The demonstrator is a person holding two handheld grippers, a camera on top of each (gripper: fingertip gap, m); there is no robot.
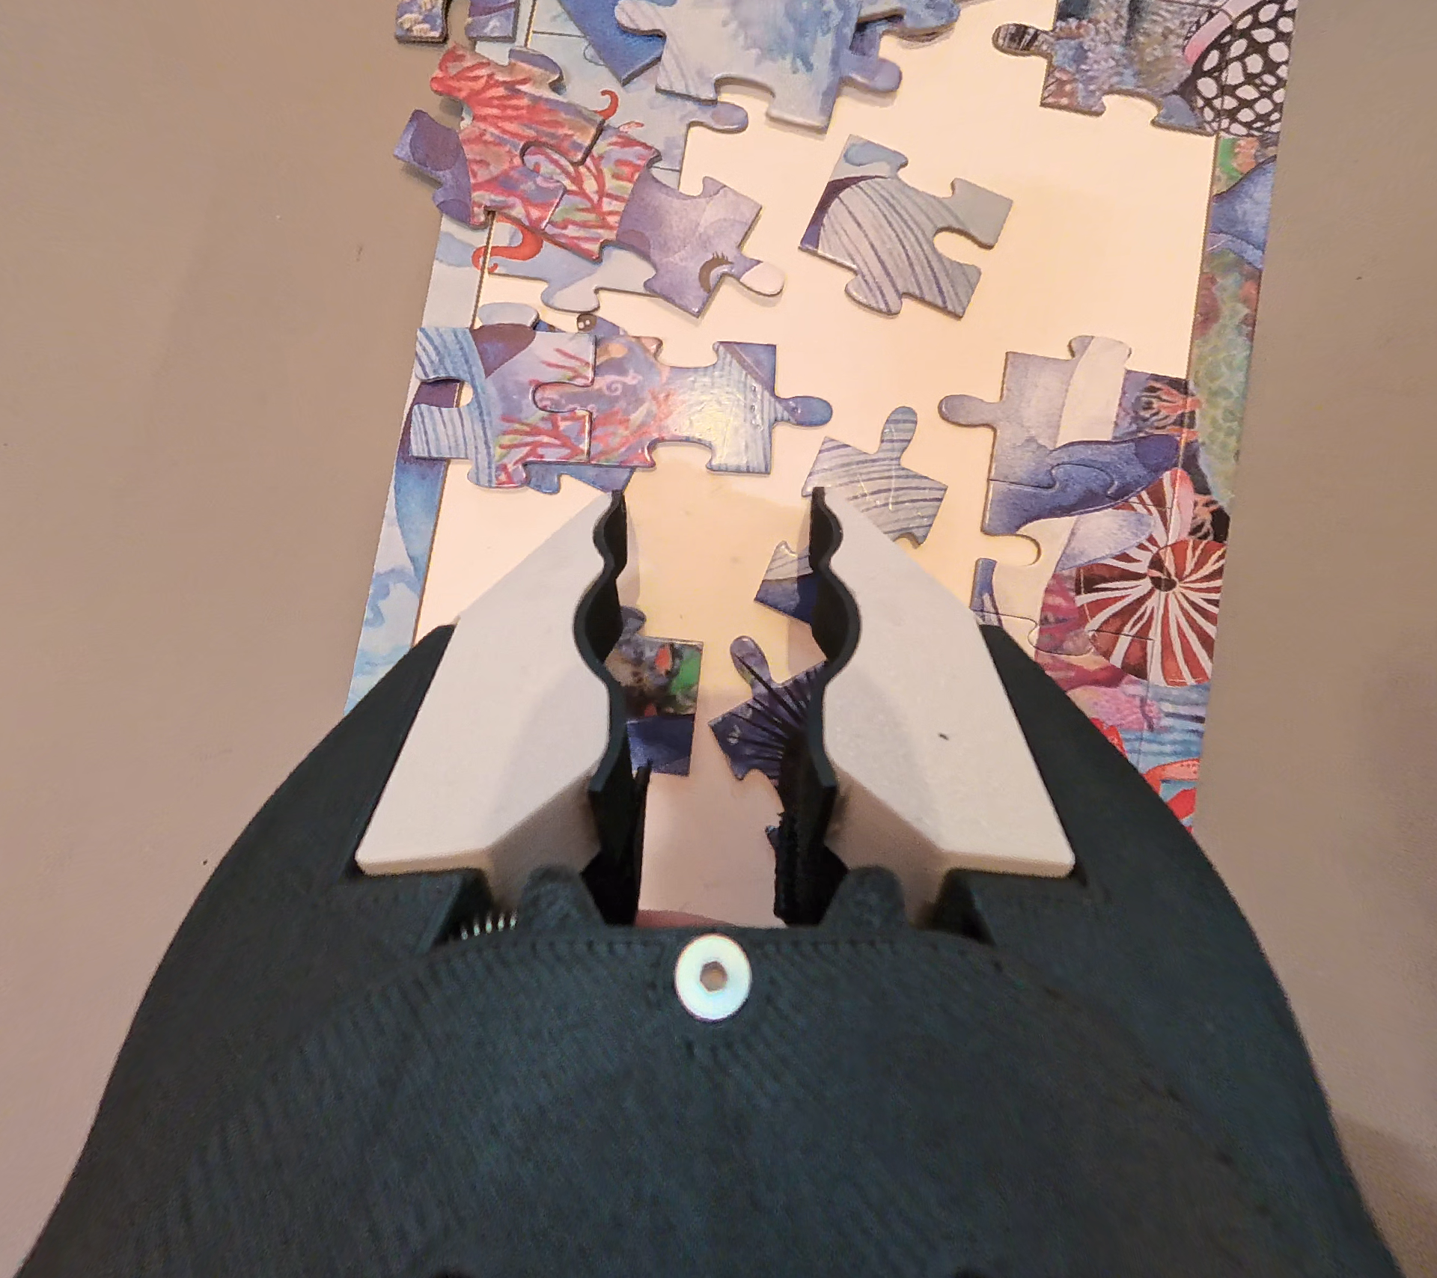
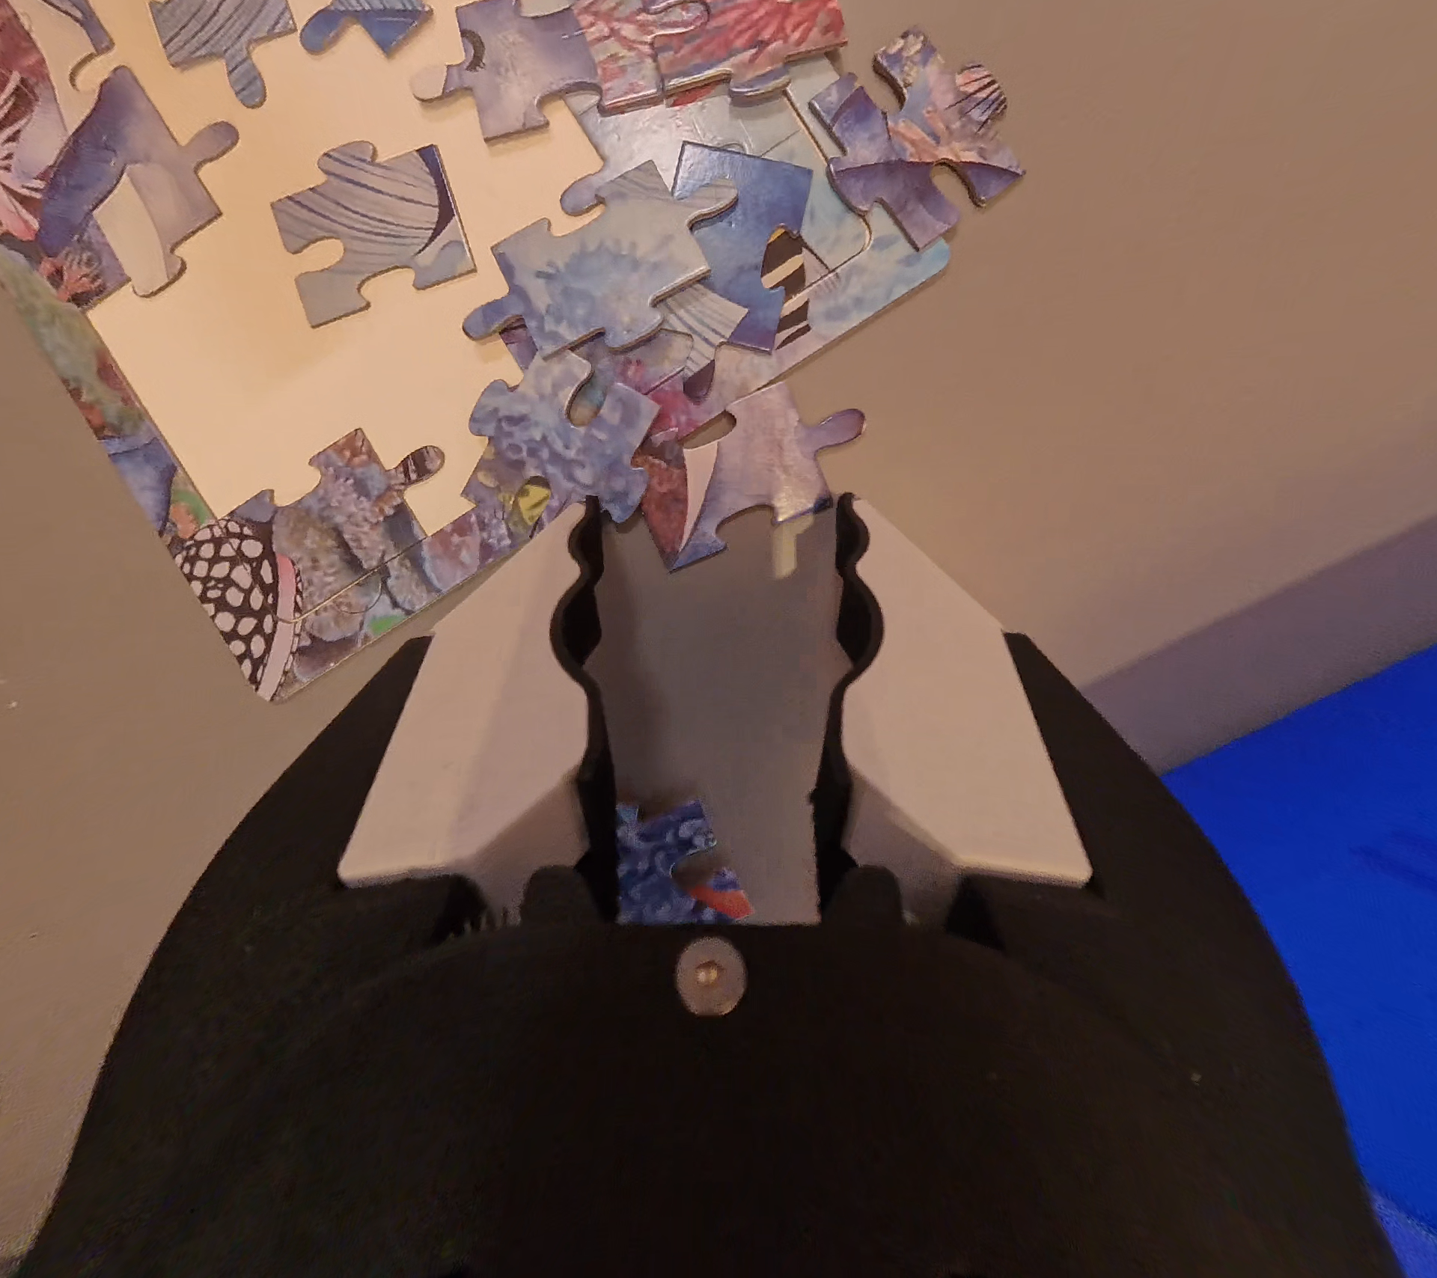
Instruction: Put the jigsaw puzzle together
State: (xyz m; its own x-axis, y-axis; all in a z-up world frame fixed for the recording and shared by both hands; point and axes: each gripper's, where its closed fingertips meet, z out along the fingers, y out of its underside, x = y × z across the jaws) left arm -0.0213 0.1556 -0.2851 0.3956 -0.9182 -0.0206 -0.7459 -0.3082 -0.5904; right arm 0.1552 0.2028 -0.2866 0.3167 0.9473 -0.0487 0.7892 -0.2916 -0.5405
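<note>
Jigsaw puzzle tray (image 1: 1236, 277) lies flat on the tan table (image 1: 194, 308), loose pieces strewn across its bare middle. Left gripper (image 1: 715, 518) hovers released over the tray's near end; right gripper (image 2: 719, 518), also released and empty, waits just off the tray's edge. Sorting stage, I judge: next needs one piece pinched.

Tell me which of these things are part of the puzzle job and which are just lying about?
Part of the job:
- puzzle tray, cream base with printed border
- loose puzzle pieces, such as the striped piece
- fitted pieces, like the spotted-fish corner
- left gripper, jaws open
- right gripper, jaws open

Just lying about:
- beige table
- blue cloth
</note>
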